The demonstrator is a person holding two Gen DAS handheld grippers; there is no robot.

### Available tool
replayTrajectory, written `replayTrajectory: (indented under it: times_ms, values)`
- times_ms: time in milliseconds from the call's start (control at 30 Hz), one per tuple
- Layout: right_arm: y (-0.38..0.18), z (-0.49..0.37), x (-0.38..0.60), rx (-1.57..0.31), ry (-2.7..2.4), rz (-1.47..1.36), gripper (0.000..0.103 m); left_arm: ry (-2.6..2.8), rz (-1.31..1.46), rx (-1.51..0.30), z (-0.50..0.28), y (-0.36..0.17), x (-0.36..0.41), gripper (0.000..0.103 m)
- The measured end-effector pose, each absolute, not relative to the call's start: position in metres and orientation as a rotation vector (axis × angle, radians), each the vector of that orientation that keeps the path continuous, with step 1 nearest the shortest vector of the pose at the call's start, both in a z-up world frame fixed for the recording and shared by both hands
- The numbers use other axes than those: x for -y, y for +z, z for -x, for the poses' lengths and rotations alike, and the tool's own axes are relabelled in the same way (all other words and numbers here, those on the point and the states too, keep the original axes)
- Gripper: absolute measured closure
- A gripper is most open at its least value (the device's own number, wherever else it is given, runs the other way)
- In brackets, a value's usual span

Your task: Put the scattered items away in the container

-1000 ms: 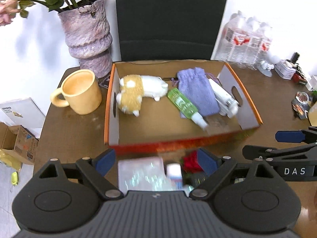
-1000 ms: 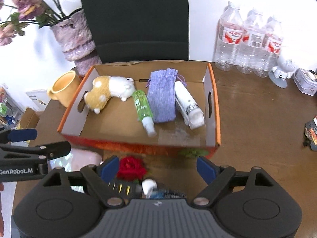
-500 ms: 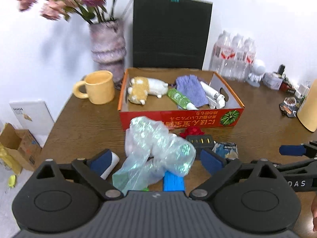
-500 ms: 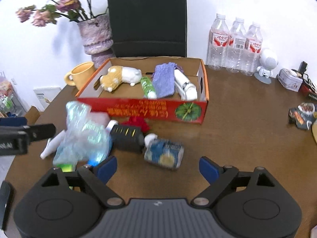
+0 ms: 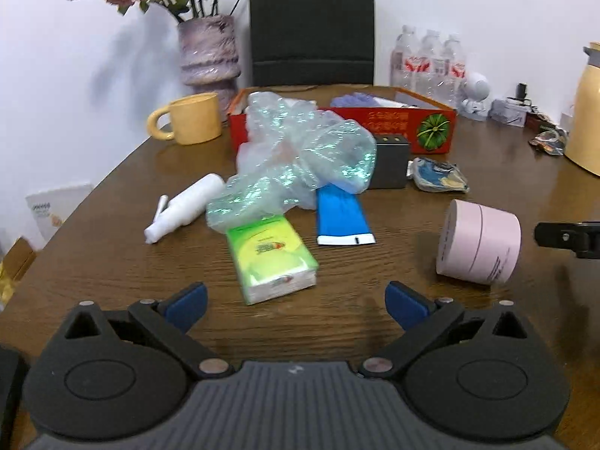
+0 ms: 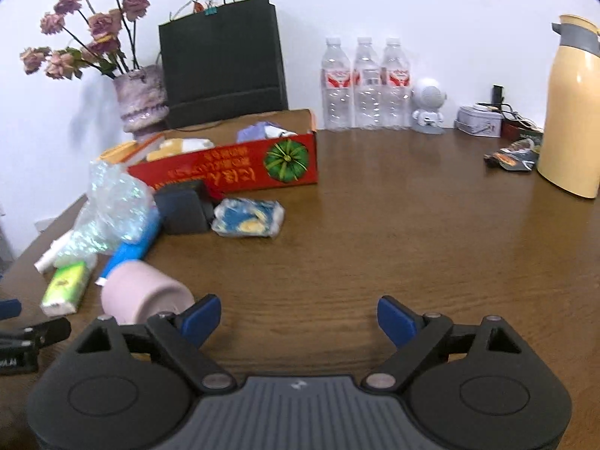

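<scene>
crinkled plastic bag (image 5: 300, 157), pink cylinder (image 5: 480, 242)

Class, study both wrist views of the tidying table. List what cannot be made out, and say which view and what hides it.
- Red box contents: left wrist view, the near wall and the crumpled plastic bag hide most.
- Blue tube upper end: left wrist view, under the bag.
- Dark block far side: right wrist view, turned away.
- Green tissue pack print: both views, blurred.
- Left gripper: right wrist view, cut by the edge.
</scene>
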State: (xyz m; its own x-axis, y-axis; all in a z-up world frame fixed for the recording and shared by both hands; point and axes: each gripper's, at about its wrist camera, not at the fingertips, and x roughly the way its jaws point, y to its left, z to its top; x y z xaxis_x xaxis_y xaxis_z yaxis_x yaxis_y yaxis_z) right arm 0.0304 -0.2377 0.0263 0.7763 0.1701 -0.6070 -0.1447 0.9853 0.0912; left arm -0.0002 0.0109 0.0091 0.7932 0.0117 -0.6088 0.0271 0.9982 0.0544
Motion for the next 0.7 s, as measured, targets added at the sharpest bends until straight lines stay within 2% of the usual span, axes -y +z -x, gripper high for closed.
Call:
replayTrajectory:
  times_ms: [67,300,400,700]
  values:
    - [0.016,-0.026,0.239,-0.654,0.154,-0.045,0.006,-0.013,-0.072,-0.662,0.004,-0.001,-0.009,0.000]
    - [-0.010,-0.018,0.241,-0.648,0.111,-0.046,0.005,-0.018,-0.032,-0.696,0.005,-0.012,-0.014,0.000]
    - [-0.012,-0.021,0.238,-0.664,0.107,-0.030,0.000,-0.019,-0.025,-0.699,0.005,-0.013,-0.015,0.000]
    - [-0.016,-0.029,0.228,-0.703,0.109,0.019,0.000,-0.019,-0.026,-0.699,0.002,-0.012,-0.015,0.000]
